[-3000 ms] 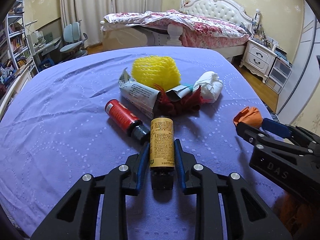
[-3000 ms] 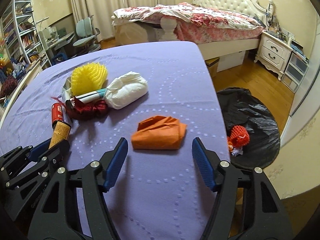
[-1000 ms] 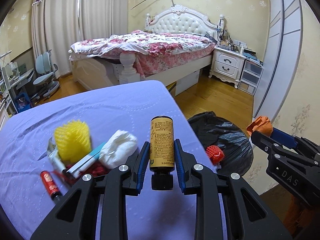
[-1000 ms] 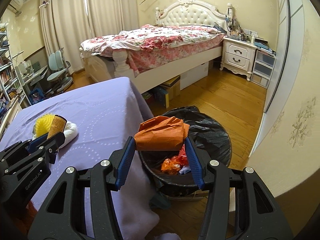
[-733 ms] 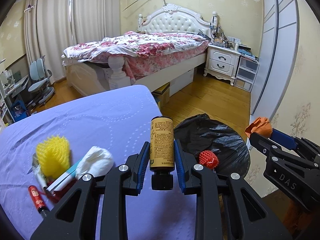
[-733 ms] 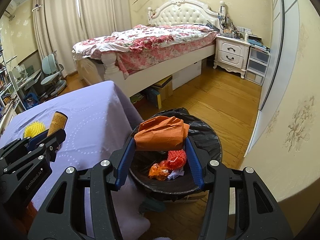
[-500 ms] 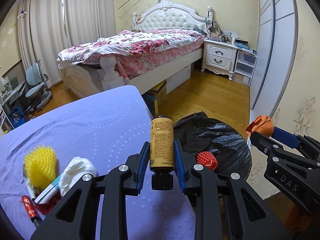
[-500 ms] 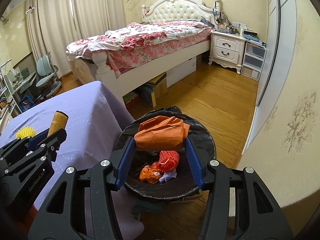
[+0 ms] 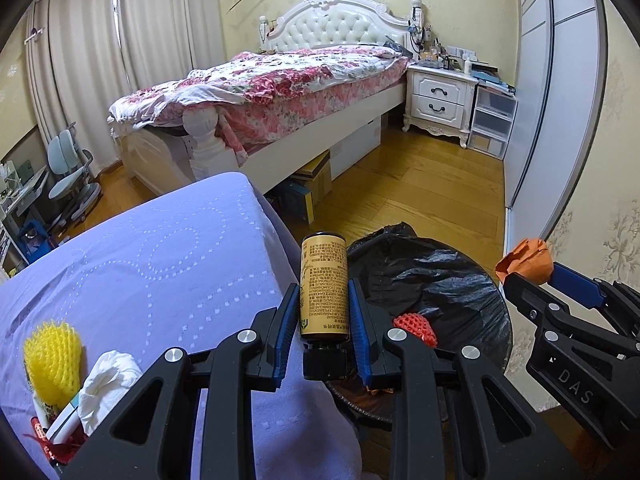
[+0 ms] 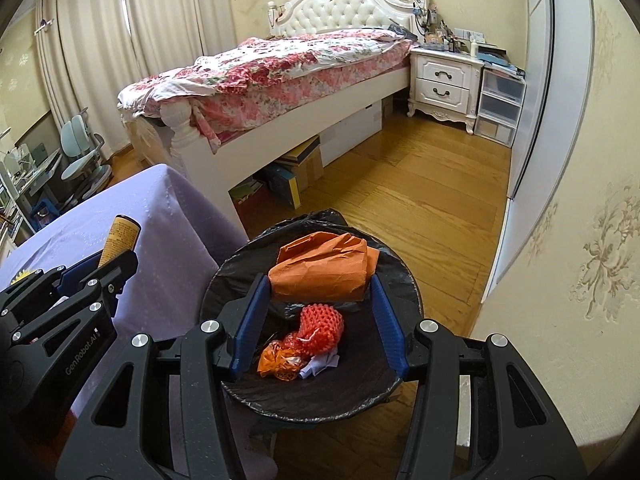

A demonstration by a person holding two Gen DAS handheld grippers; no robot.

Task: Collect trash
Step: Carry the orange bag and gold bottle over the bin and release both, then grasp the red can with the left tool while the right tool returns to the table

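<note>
Jaws clamping orange paper (image 10: 320, 266) above bin (image 10: 224, 280).

Two wrist fisheyes, angled down along each claw, sharing the nearby black-lined bin (image 9: 448, 276) (image 10: 240, 264).

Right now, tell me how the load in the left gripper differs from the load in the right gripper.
The left gripper holds a rigid yellow-brown bottle; the right gripper holds a crumpled orange paper bag. The bottle is slim, so its gripper is nearly closed; the bag is wide, so its gripper stands wider. Both are clamped above the black-lined trash bin.
</note>
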